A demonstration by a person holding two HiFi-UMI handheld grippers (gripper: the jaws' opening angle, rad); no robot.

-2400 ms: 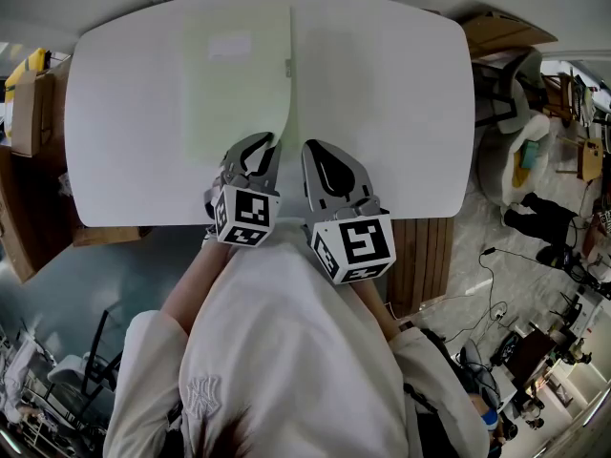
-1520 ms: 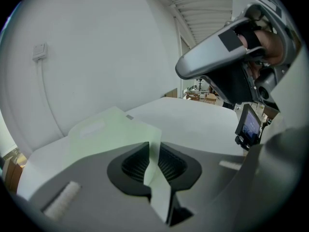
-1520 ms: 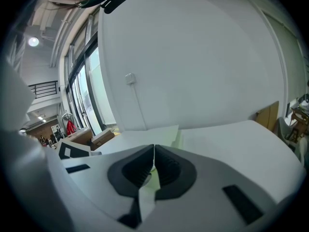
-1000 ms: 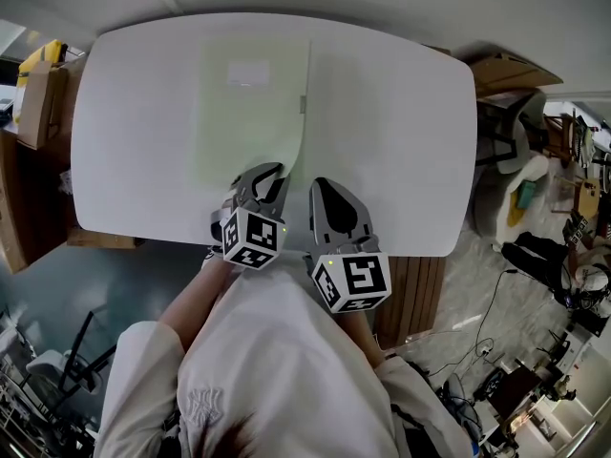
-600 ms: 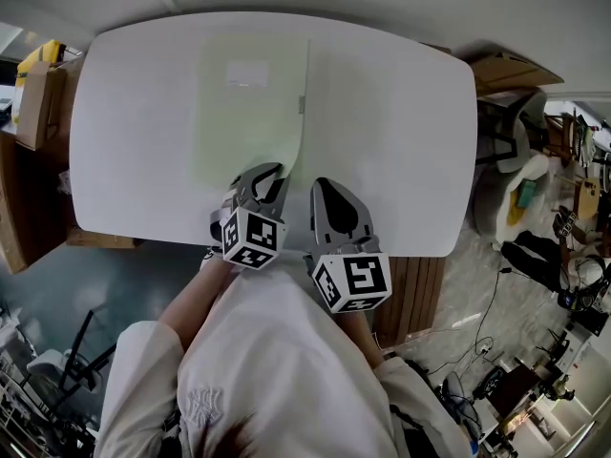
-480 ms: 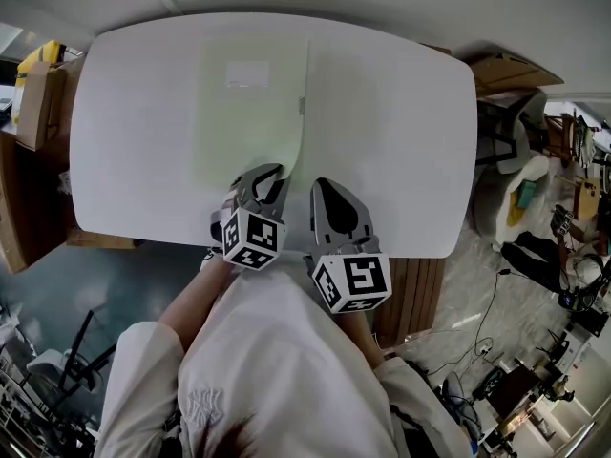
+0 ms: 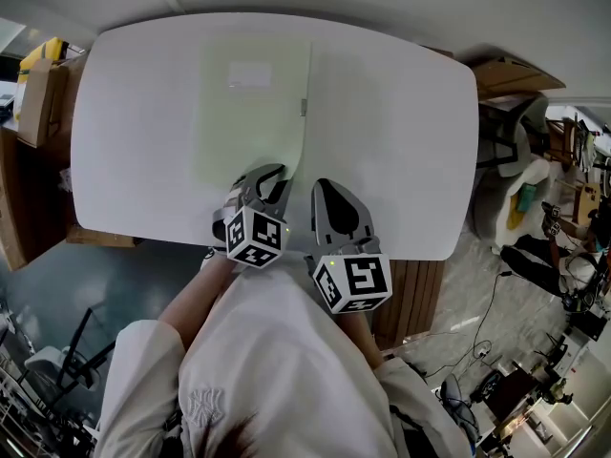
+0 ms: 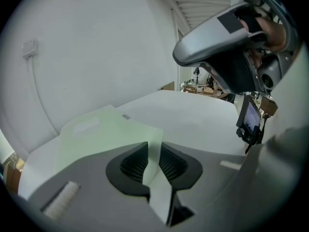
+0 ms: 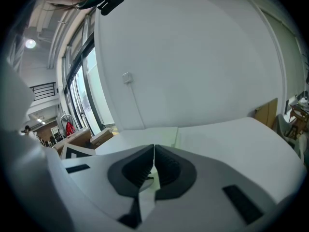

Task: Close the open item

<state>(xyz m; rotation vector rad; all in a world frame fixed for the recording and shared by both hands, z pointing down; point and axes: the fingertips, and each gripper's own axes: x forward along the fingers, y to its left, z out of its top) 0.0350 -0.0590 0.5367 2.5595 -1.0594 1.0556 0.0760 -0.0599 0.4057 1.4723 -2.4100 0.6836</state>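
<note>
A pale green plastic folder (image 7: 250, 113) lies on the white table (image 7: 401, 141), long axis pointing away from the person, its lifted near-right corner between the opening jaws of the nearer left gripper (image 7: 274, 179); the right gripper (image 7: 320, 187) is closed, empty.

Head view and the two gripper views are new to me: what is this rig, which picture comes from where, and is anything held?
There is no robot arm: a person holds a two-jaw gripper in each hand. The head view looks down from the person's head at a white table with a pale green folder on it. The other two pictures come from cameras riding on each gripper, looking along its jaws. The left gripper has the folder's lifted near corner between its jaws, which are opening; the pads do not seem to press it. The right gripper sits beside the folder's edge, jaws together, apparently holding nothing.
</note>
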